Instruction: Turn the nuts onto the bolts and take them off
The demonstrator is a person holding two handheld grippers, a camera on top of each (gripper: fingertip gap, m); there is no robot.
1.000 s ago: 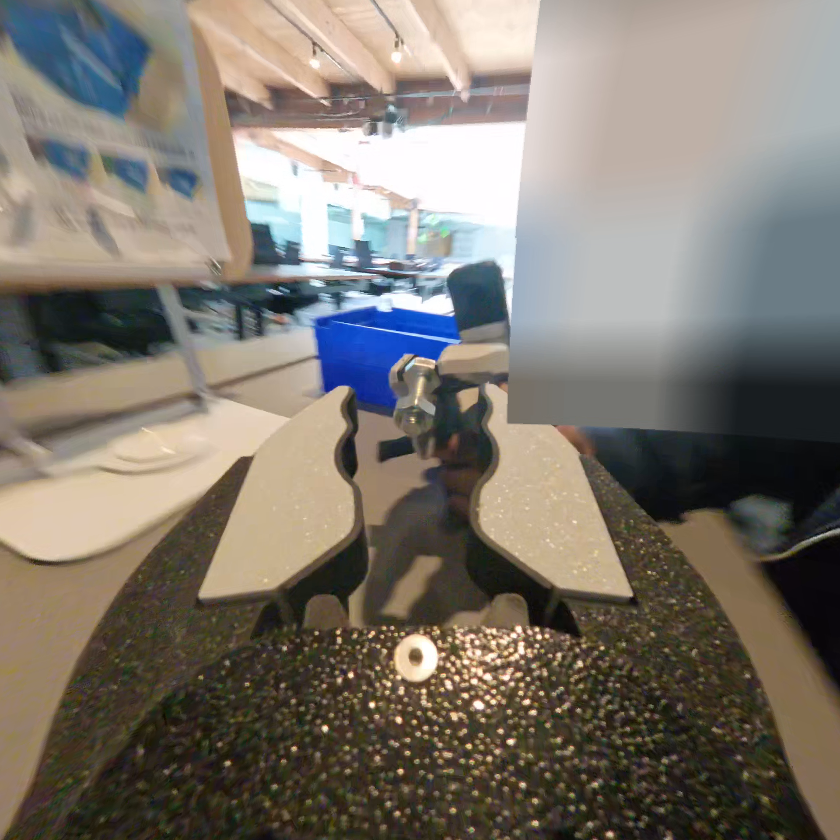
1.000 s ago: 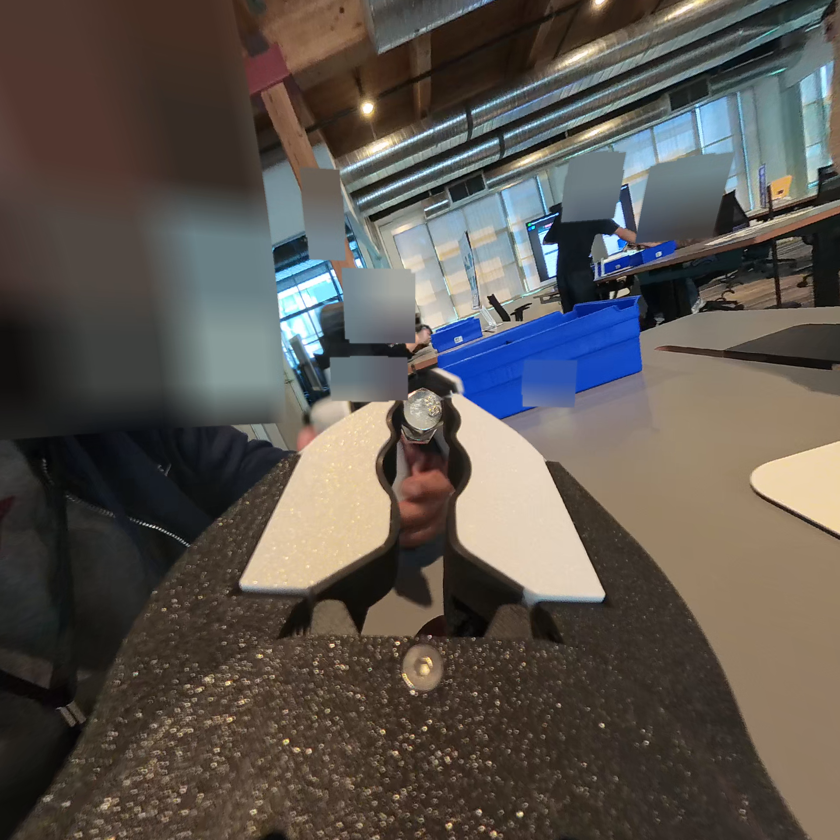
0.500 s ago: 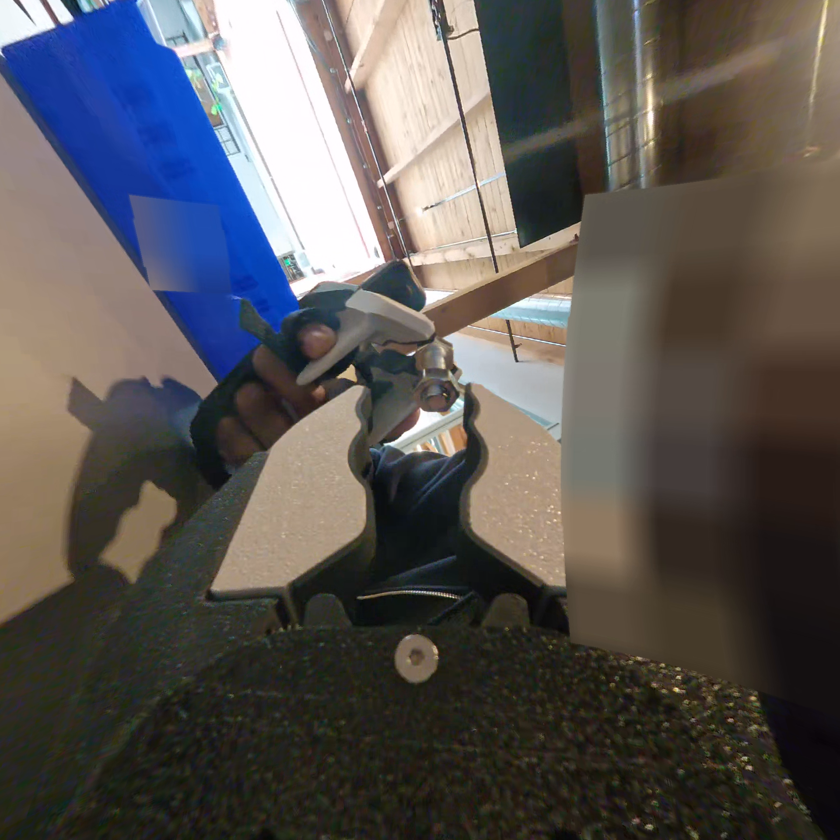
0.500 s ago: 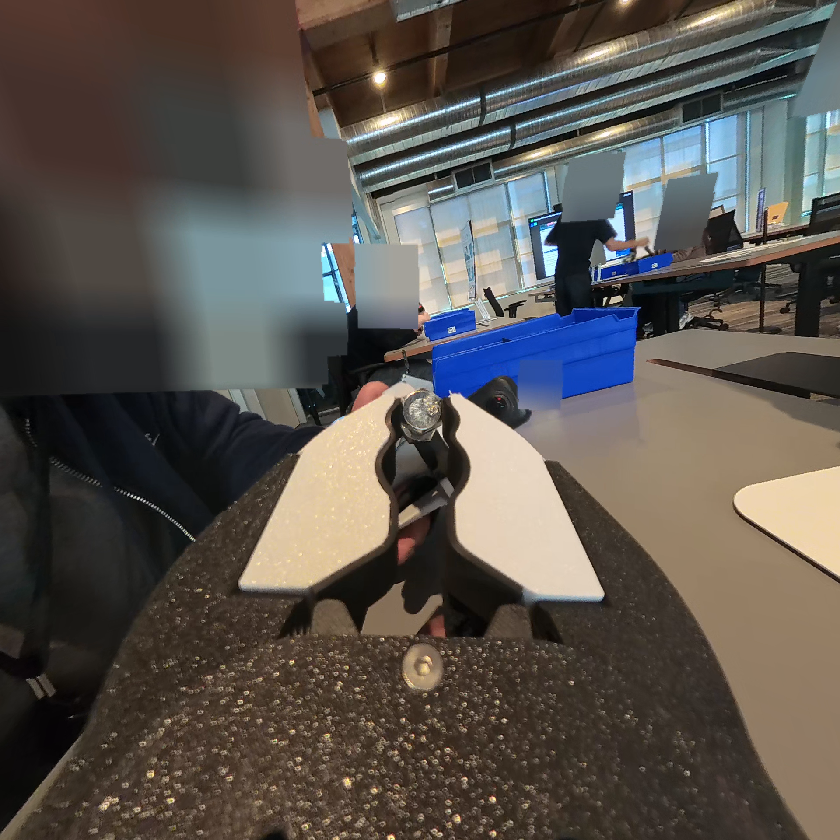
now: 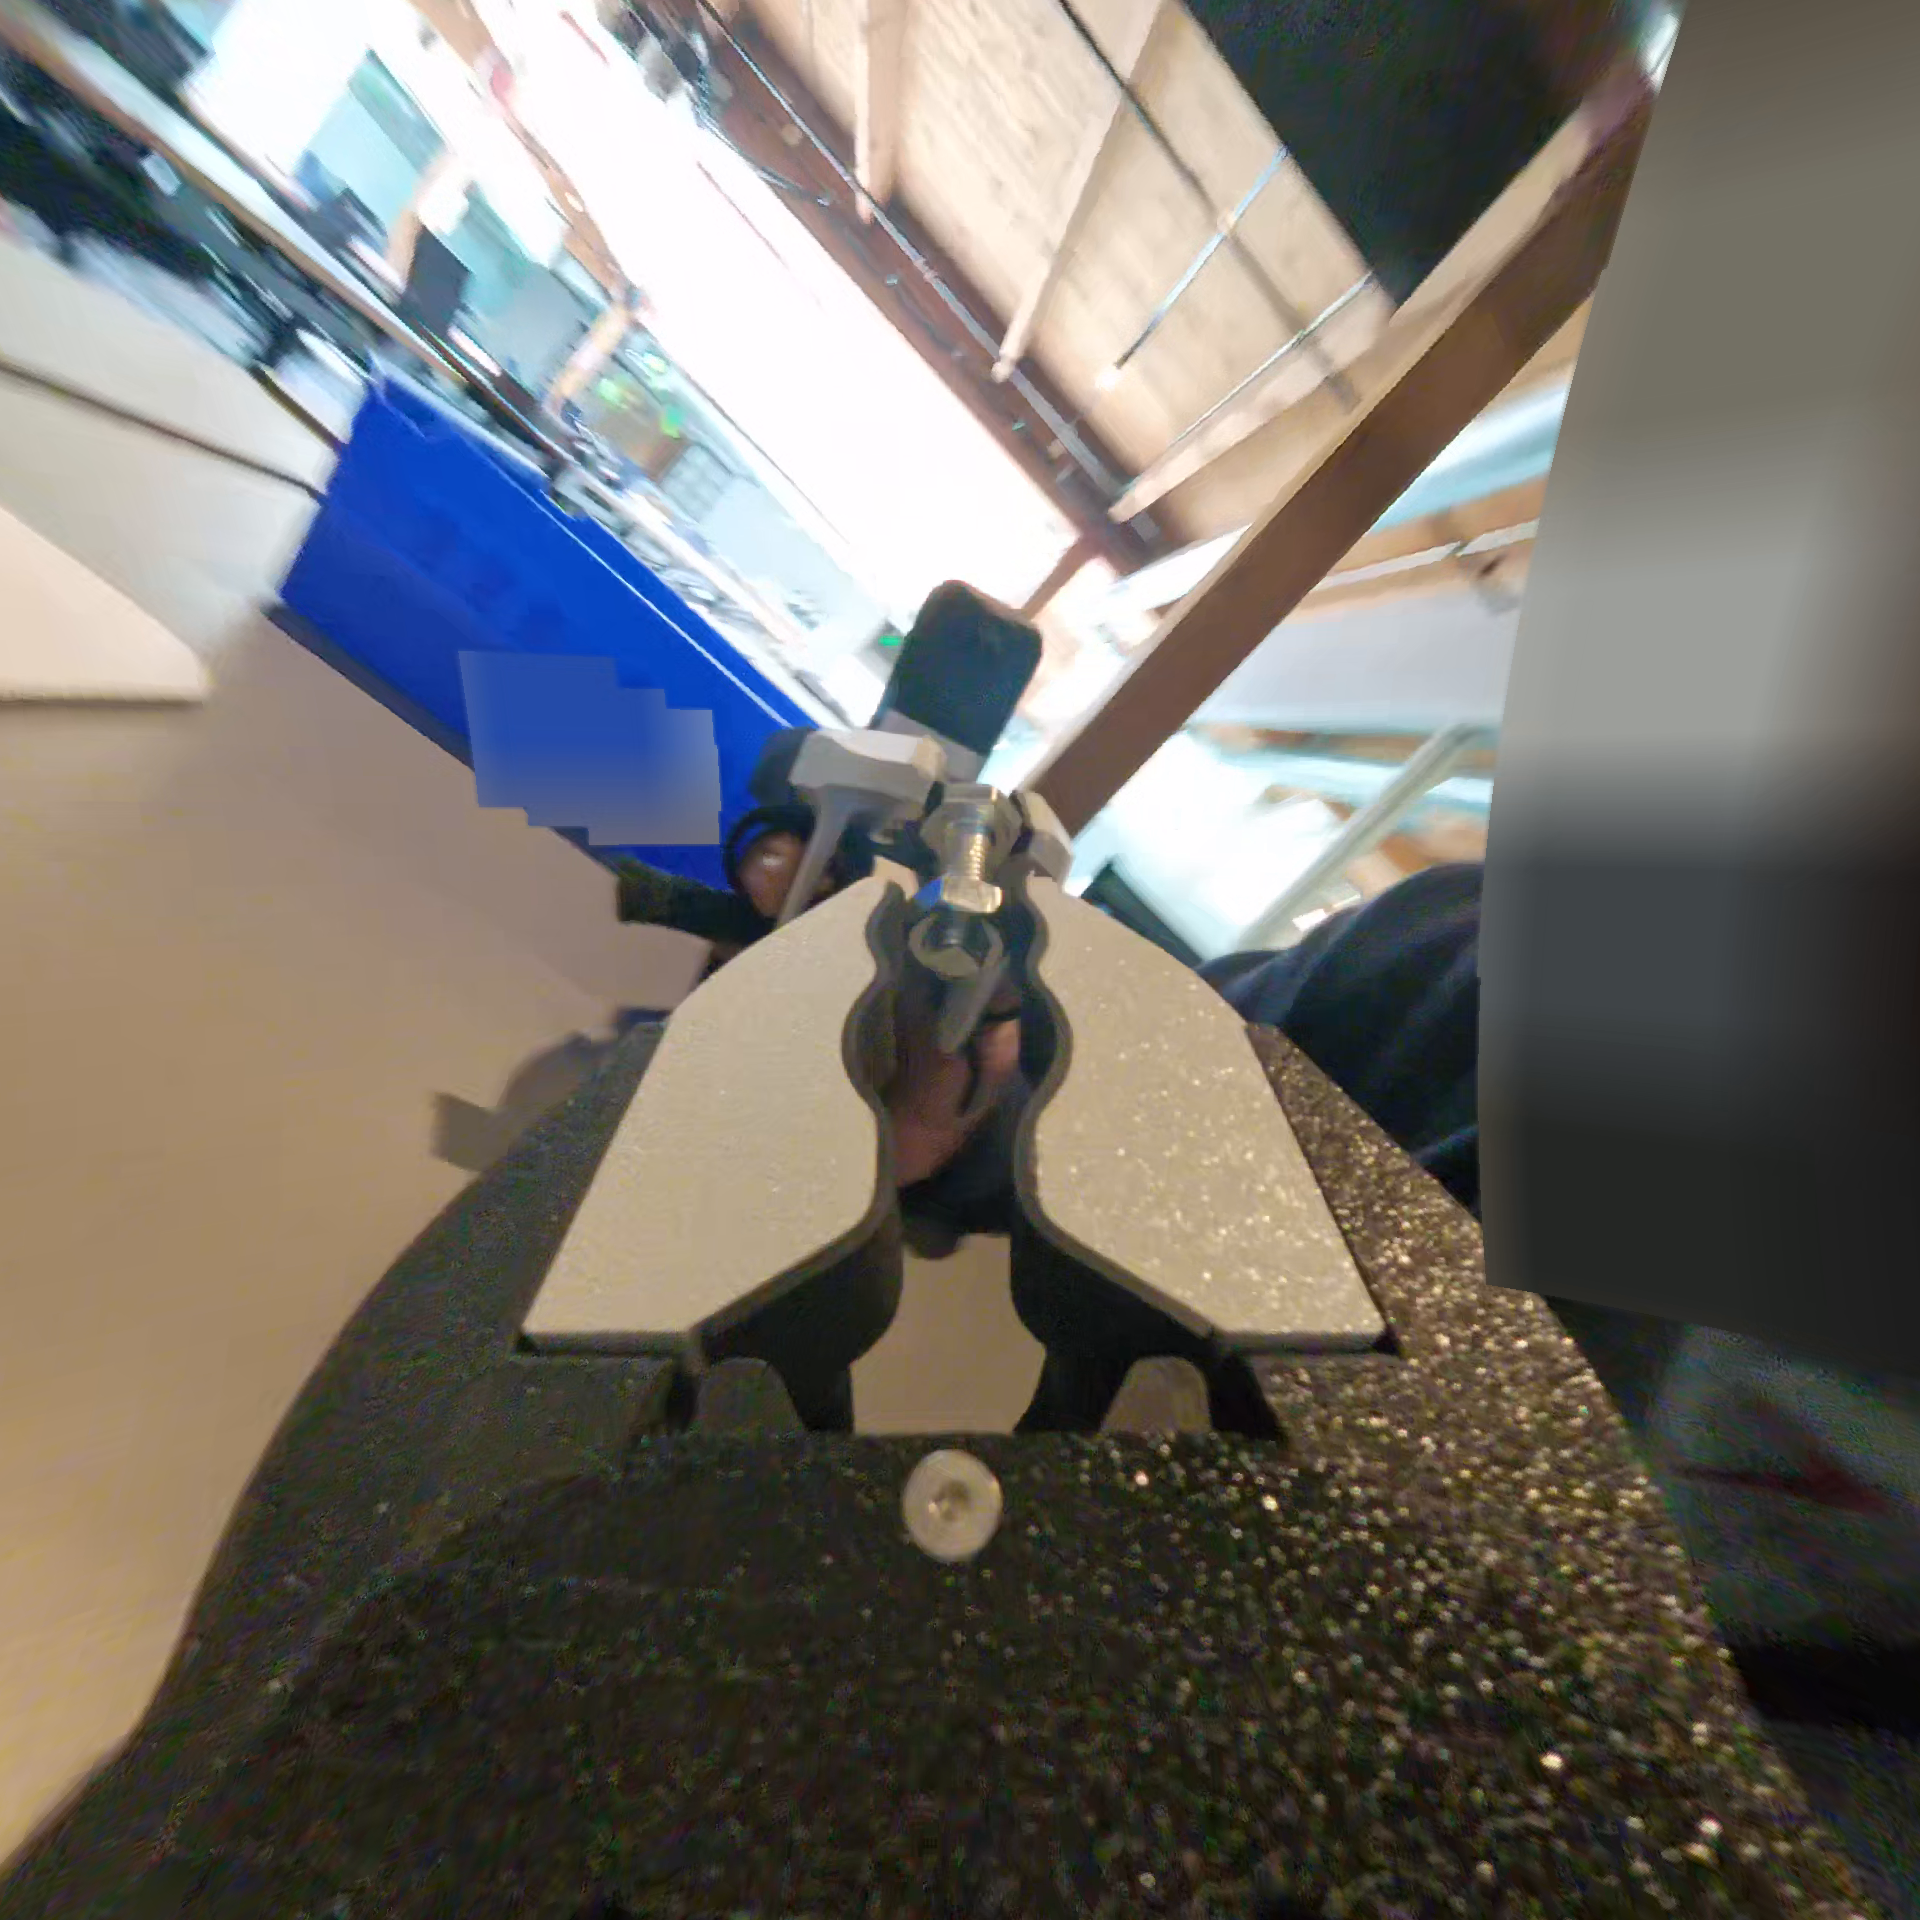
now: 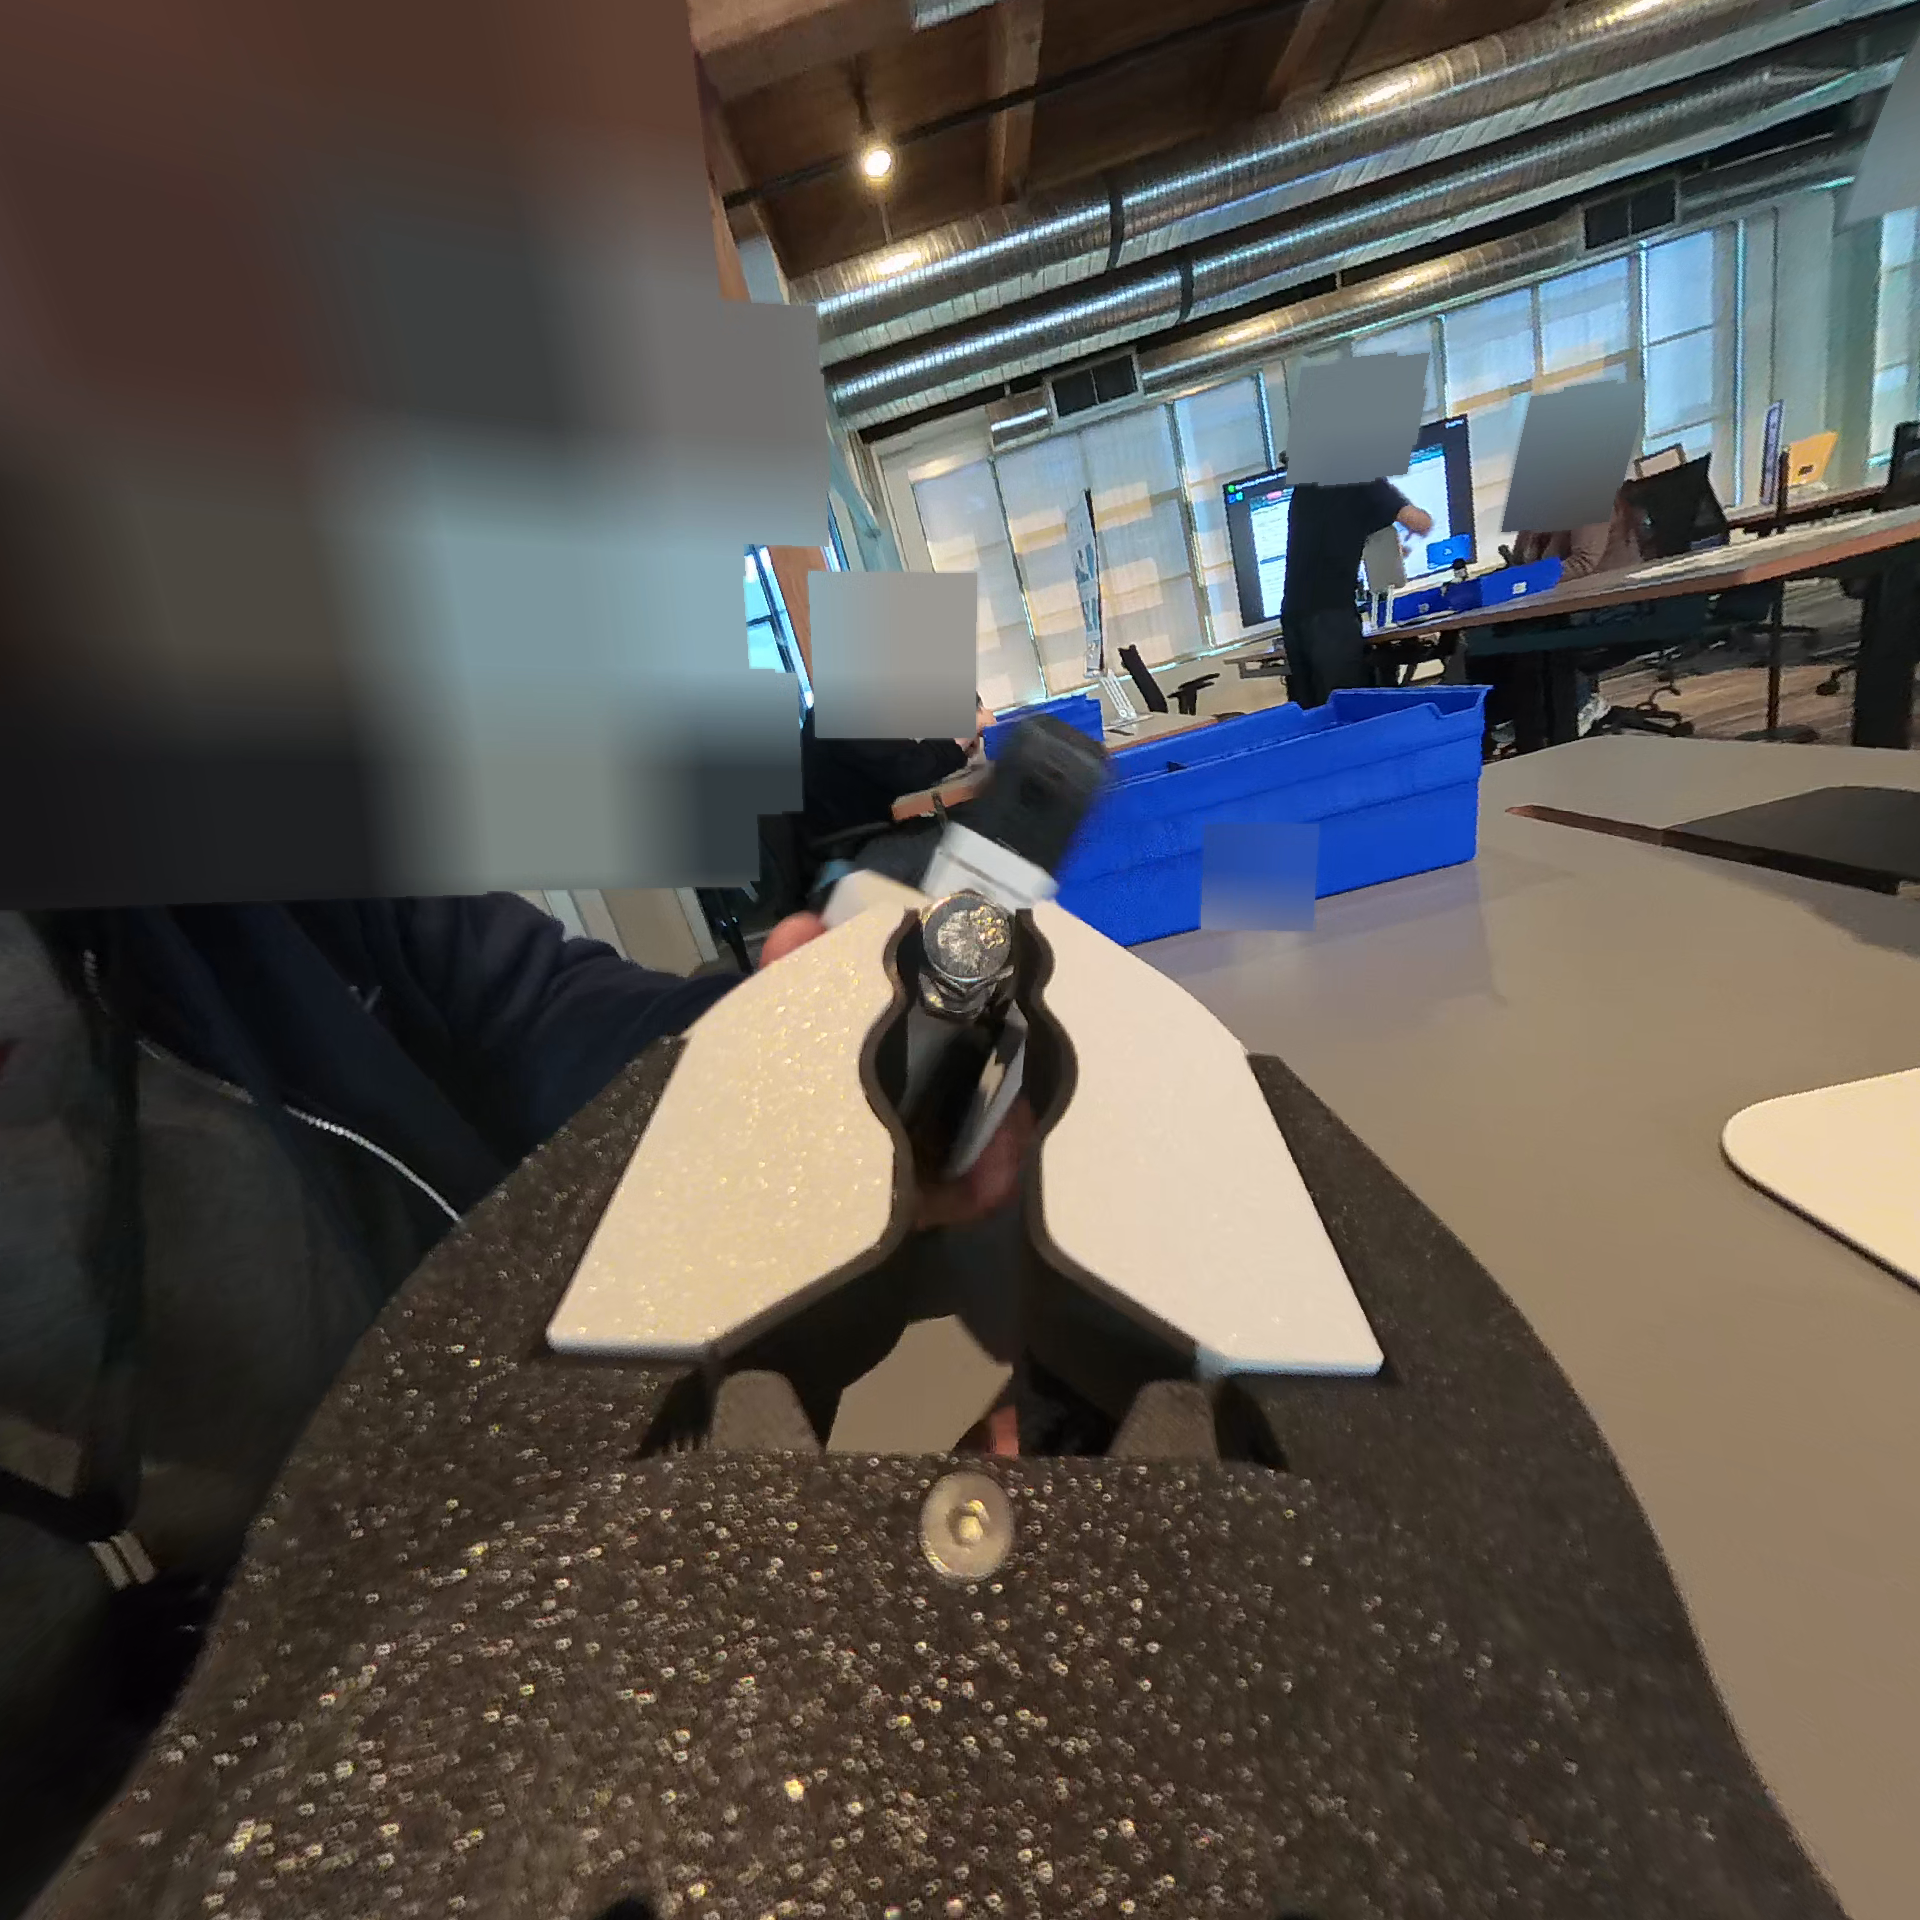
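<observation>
My right gripper point(image 6: 964, 925) is shut on the head of a silver bolt point(image 6: 966, 935) and holds it in the air above the grey table point(image 6: 1403, 1039). In the left wrist view the bolt's threaded shank point(image 5: 971, 847) sticks out of the right gripper point(image 5: 971, 805) towards me. A silver hex nut point(image 5: 958, 896) sits on the shank. My left gripper point(image 5: 954, 914) is closed round the nut, with the fingertips on either side of it. The left gripper also shows blurred behind the bolt in the right wrist view point(image 6: 1003, 831). The left wrist view is tilted.
A blue bin point(image 6: 1299, 790) stands on the table behind the grippers and also shows in the left wrist view point(image 5: 468, 582). A white pad point(image 6: 1849, 1164) and a black mat point(image 6: 1818, 831) lie at the right. The person's dark sleeve point(image 6: 468, 1018) is at the left.
My left gripper was open in front of the bolt; it has rolled over and closed on the nut. My right gripper has kept hold of the bolt head, nearly still.
</observation>
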